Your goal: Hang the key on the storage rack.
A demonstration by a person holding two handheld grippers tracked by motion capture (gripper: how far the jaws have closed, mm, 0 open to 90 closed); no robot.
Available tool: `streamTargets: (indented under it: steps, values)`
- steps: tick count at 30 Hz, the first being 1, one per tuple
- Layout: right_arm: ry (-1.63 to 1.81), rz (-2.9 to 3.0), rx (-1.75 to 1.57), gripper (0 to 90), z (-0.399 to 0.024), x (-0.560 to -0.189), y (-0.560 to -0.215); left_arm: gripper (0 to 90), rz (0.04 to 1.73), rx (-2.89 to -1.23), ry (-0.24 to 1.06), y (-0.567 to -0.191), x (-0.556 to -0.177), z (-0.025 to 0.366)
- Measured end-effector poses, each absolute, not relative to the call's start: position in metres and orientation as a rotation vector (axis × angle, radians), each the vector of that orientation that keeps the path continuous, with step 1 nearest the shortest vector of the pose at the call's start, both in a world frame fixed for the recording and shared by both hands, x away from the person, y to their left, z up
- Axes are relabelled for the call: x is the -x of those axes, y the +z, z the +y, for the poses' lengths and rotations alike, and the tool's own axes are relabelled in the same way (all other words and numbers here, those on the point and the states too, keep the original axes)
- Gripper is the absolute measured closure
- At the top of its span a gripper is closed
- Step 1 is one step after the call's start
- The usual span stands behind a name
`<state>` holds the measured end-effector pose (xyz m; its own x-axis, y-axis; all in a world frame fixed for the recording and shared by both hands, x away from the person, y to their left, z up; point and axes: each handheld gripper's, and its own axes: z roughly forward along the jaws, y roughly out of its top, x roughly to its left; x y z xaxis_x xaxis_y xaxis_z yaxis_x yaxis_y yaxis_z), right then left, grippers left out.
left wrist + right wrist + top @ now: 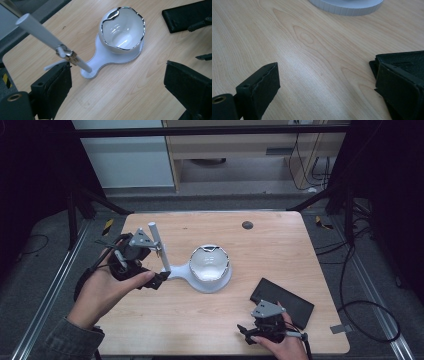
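Observation:
A white bowl [209,262] with a silver rim sits on the round end of a white stand [218,284] in the middle of the table. From the stand's narrow end rises a white pole [158,246], and in the left gripper view a small metal ring [65,53] hangs around the pole [42,31]. My left gripper [156,280] is beside the pole's foot, open, with nothing between its jaws [117,75]. Near the front edge my right gripper [245,333] stands open over bare wood [324,72].
A flat black case [283,302] lies at the front right, just behind my right hand. A small dark round hole [247,225] marks the table's far side. Dark frame legs and cables stand around the wooden table [280,250].

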<state>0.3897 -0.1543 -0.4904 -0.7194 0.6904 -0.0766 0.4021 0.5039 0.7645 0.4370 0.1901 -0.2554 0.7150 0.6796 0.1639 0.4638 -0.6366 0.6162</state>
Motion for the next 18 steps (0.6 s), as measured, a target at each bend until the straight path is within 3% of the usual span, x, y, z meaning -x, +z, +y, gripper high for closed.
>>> streamTargets:
  steps: [18]
  values:
    - [1.058, 2.247, -0.946, 13.1, -0.184, -0.382, -0.472, 10.9, 0.684, -2.405, 0.358, -0.306, -0.427, 0.12]
